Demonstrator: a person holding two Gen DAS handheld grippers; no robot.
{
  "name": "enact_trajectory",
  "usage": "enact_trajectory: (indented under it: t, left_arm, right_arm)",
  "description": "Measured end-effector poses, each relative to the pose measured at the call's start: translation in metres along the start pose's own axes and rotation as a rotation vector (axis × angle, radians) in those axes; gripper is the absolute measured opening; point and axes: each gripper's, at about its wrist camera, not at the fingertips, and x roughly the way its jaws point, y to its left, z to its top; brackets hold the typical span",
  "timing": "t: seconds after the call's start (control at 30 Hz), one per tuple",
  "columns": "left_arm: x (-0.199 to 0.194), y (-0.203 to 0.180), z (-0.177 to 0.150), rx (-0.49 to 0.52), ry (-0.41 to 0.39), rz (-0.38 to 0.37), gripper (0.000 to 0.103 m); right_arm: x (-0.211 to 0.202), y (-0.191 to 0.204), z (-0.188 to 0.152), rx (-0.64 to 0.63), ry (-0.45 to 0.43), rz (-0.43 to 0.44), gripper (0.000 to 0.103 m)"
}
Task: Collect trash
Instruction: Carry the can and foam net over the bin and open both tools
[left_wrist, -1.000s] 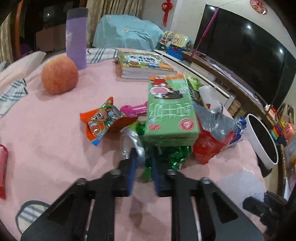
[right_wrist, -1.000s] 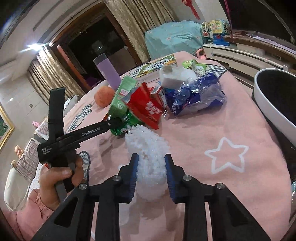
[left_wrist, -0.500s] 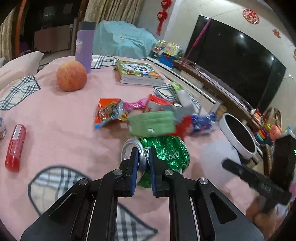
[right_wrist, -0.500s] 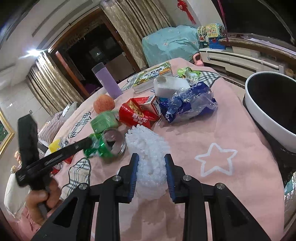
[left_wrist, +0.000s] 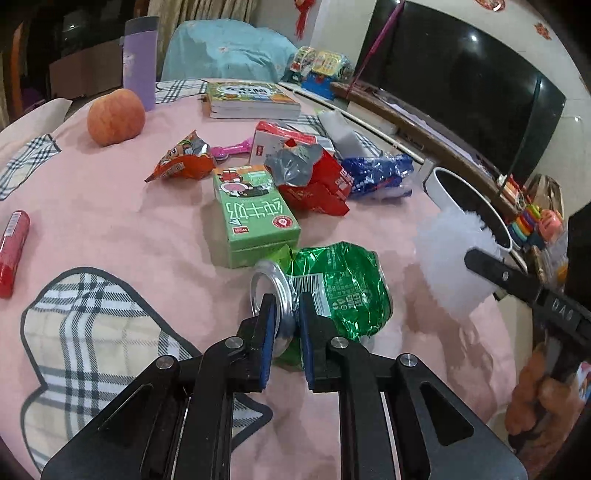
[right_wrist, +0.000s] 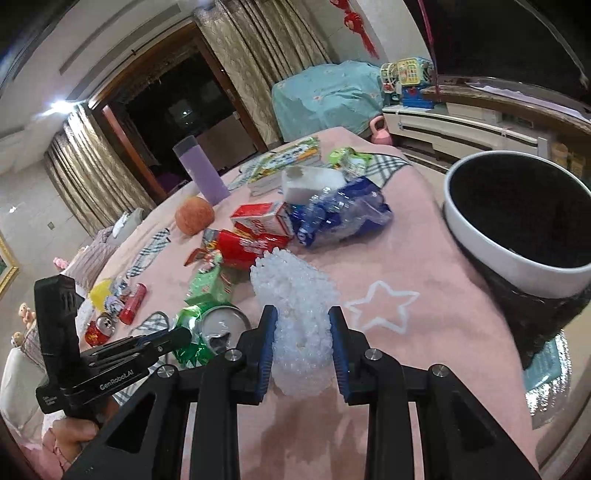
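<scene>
**Both jaws loaded, bin off at two o'clock**

Left gripper (left_wrist: 287, 317) first: its jaws are pinched tight on the silver rim of the crushed green aluminium drink can (left_wrist: 332, 291), whose long axis runs away toward one o'clock, open mouth turned to the left. The can looks lifted just clear of the pink quilted counter (left_wrist: 110, 221), though contact underneath can't be ruled out.

Over to the right gripper (right_wrist: 301, 343): jaws clamped either side of the white foam fruit-net sleeve (right_wrist: 295, 314), which stands up between them, pointing to twelve.

Now the relation that matters. From the right jaws, the white-rimmed black waste bin (right_wrist: 498, 254) sits at two o'clock, just past the counter edge; from the left jaws it is also at two o'clock, but farther, beyond the foam sleeve. So the right hand looks nearer and should drop first.

The remaining wrappers and the green carton (left_wrist: 255, 218) lie at eleven o'clock.
</scene>
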Motion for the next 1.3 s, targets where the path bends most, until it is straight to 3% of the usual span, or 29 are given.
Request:
enact_trajectory:
  t: [0.17, 0.23, 0.47, 0.77, 1.3]
  left_arm:
    - [0.001, -0.006, 0.000, 0.003, -0.008, 0.010, 0.009]
    - [-0.002, -0.014, 0.000, 0.024, -0.015, -0.002, 0.009]
    - [-0.007, -0.057, 0.013, 0.100, -0.050, -0.057, 0.009]
    - [0.000, -0.103, 0.046, 0.154, -0.102, -0.105, 0.009]
    - [0.043, -0.186, 0.097, 0.238, -0.108, -0.160, 0.009]
  right_arm:
    - [0.010, -0.013, -0.005, 0.022, 0.050, -0.023, 0.033]
    - [0.013, -0.018, -0.007, 0.039, 0.059, -0.019, 0.031]
    - [-0.014, -0.026, 0.004, 0.033, -0.009, -0.015, 0.028]
    - [-0.054, -0.066, 0.026, 0.079, -0.092, -0.075, 0.028]
    - [-0.080, -0.140, 0.059, 0.163, -0.160, -0.163, 0.028]
